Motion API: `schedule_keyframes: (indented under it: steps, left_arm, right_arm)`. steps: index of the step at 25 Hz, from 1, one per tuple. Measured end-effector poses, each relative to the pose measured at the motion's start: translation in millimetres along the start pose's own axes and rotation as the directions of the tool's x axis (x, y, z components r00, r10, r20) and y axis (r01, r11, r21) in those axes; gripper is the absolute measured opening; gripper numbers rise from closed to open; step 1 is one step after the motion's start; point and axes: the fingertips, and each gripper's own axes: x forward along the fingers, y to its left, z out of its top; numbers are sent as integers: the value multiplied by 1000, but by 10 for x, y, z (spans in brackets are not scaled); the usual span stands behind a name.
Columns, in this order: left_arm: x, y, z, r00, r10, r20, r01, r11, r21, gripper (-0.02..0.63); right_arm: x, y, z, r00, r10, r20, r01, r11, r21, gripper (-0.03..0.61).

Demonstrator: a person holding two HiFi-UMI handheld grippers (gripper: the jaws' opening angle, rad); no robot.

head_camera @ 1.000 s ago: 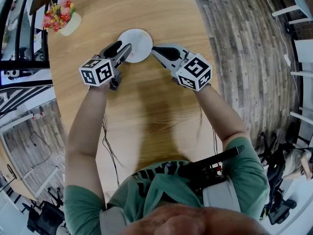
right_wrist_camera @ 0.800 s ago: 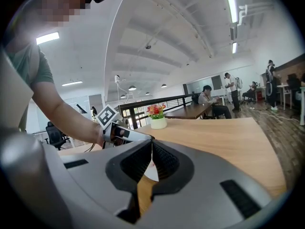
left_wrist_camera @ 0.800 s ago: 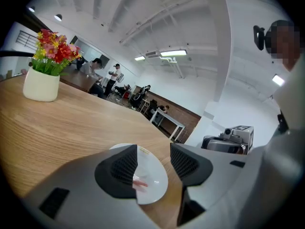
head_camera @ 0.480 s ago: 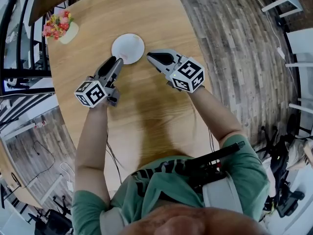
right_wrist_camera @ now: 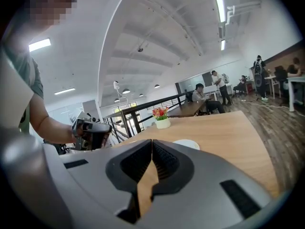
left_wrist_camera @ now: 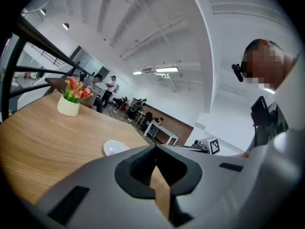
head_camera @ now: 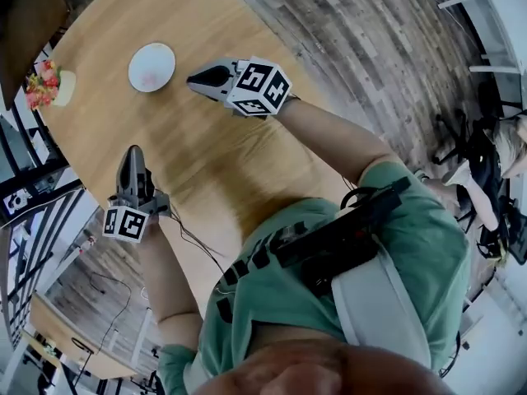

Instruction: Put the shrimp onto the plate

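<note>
On the white plate [head_camera: 151, 67], at the desk's [head_camera: 216, 156] eleven o'clock, lies the pinkish shrimp [head_camera: 149, 77]. The right claw [head_camera: 192, 78], clenched and empty, hovers near the plate's three o'clock. The left claw [head_camera: 132, 150], its jaws just closed on nothing, is at six o'clock, well apart.

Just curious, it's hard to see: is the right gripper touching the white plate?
Apart. The head view shows a strip of bare table between the tip of the right gripper and the plate.
</note>
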Motion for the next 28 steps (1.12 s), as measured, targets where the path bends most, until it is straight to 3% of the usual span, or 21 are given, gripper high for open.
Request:
schedule_keyframes:
  steps: [6, 12, 21, 28]
  left_arm:
    - [-804, -410, 244, 999, -19, 34, 17, 998, 60, 6]
    - [-1696, -603, 232, 999, -1, 32, -3, 994, 110, 6]
    - [-2847, -960, 274, 998, -27, 55, 19, 990, 141, 6]
    - [-3340, -1249, 299, 995, -91, 37, 81, 975, 207, 6]
  right_arm:
    - [-105, 542, 245, 1000, 29, 8, -29, 999, -30, 8]
    - [-164, 1192, 587, 998, 56, 25, -54, 996, -76, 8]
    - [-390, 2134, 753, 1000, 21, 4, -21, 992, -122, 8]
    - [-627, 2668, 781, 1000, -20, 16, 22, 992, -126, 8]
